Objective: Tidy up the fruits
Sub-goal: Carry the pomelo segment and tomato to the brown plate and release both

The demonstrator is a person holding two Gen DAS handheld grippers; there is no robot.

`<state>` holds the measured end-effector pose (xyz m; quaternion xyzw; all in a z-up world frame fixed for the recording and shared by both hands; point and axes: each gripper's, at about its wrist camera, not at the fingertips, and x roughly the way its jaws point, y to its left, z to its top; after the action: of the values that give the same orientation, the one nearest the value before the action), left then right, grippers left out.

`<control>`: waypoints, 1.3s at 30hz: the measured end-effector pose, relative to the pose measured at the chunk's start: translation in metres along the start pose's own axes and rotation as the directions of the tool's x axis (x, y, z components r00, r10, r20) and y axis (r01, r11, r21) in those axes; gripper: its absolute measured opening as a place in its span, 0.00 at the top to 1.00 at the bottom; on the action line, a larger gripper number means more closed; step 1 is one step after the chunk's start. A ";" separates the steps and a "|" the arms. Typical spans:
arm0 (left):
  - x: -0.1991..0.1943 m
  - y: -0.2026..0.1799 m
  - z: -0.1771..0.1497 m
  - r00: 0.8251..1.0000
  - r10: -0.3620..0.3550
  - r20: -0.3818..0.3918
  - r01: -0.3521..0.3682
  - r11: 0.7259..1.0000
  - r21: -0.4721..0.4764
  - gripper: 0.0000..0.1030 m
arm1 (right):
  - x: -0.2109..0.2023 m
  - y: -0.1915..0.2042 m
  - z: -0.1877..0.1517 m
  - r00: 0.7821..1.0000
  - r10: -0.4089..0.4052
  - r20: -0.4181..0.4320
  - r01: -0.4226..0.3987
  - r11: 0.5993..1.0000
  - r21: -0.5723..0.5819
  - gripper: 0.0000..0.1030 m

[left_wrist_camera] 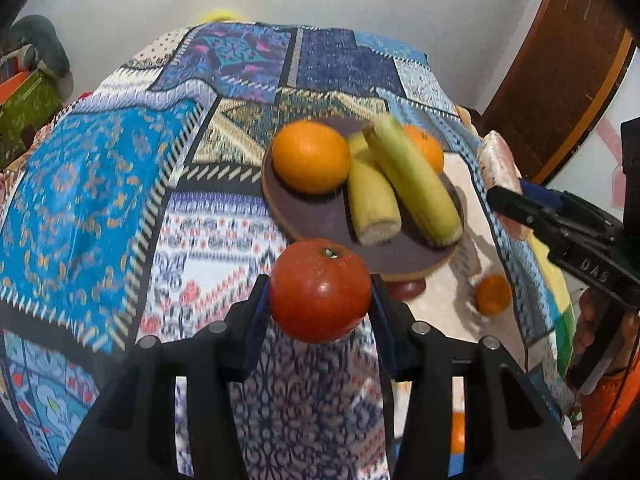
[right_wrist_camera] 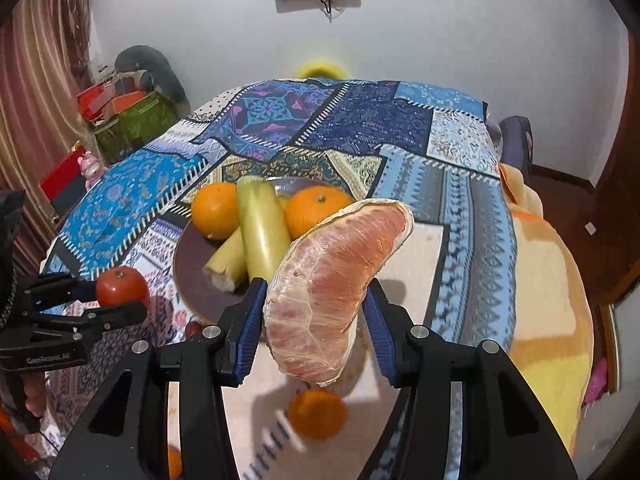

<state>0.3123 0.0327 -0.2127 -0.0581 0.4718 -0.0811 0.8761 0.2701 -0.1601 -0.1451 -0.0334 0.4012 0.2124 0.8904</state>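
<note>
My left gripper (left_wrist_camera: pixel 319 300) is shut on a red tomato (left_wrist_camera: pixel 320 290), held above the patterned cloth just in front of the brown plate (left_wrist_camera: pixel 320 216). The same tomato (right_wrist_camera: pixel 122 286) and left gripper (right_wrist_camera: pixel 116 292) show at the left of the right wrist view. My right gripper (right_wrist_camera: pixel 316 316) is shut on a large peeled pomelo wedge (right_wrist_camera: pixel 332 292), raised to the right of the plate (right_wrist_camera: pixel 192 276). On the plate lie two oranges (left_wrist_camera: pixel 311 156) (left_wrist_camera: pixel 426 148) and two corn cobs in husk (left_wrist_camera: pixel 412 188) (left_wrist_camera: pixel 370 200). The right gripper (left_wrist_camera: pixel 516 204) and wedge (left_wrist_camera: pixel 496 160) appear at the right edge.
A small orange (right_wrist_camera: pixel 318 414) lies on the bare pale tabletop below the wedge, seen also as the small orange (left_wrist_camera: pixel 493 294). The patchwork cloth (left_wrist_camera: pixel 100 184) covers the table. A yellow-orange blanket (right_wrist_camera: pixel 548 300) lies to the right. Boxes and bags (right_wrist_camera: pixel 128 116) stand at the left wall.
</note>
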 end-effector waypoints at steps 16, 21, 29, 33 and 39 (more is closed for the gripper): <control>0.040 -0.004 0.041 1.000 0.007 0.005 -0.007 1.000 0.021 0.54 | 0.040 -0.006 0.022 1.000 0.025 0.003 -0.025 0.999 -0.025 0.57; 0.046 -0.005 0.040 1.000 0.015 0.002 -0.015 0.999 0.030 0.54 | 0.045 -0.010 0.014 0.998 0.050 -0.022 -0.050 0.999 0.001 0.66; 0.045 -0.008 0.042 1.000 0.020 0.002 -0.020 0.999 0.036 0.52 | 0.050 -0.012 0.009 0.996 0.064 -0.061 -0.063 0.998 0.021 0.68; 0.039 -0.012 0.041 1.000 0.012 0.007 -0.012 0.999 0.039 0.43 | 0.044 -0.013 0.009 0.996 0.067 -0.059 -0.066 0.997 0.028 0.65; 0.021 -0.017 0.038 1.000 0.016 0.027 -0.017 0.999 0.050 0.41 | 0.025 -0.009 0.007 0.996 0.073 -0.043 -0.072 0.997 0.024 0.59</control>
<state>0.3544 0.0126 -0.2062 -0.0331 0.4584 -0.0850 0.8841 0.2934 -0.1579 -0.1599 -0.0136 0.4239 0.2392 0.8735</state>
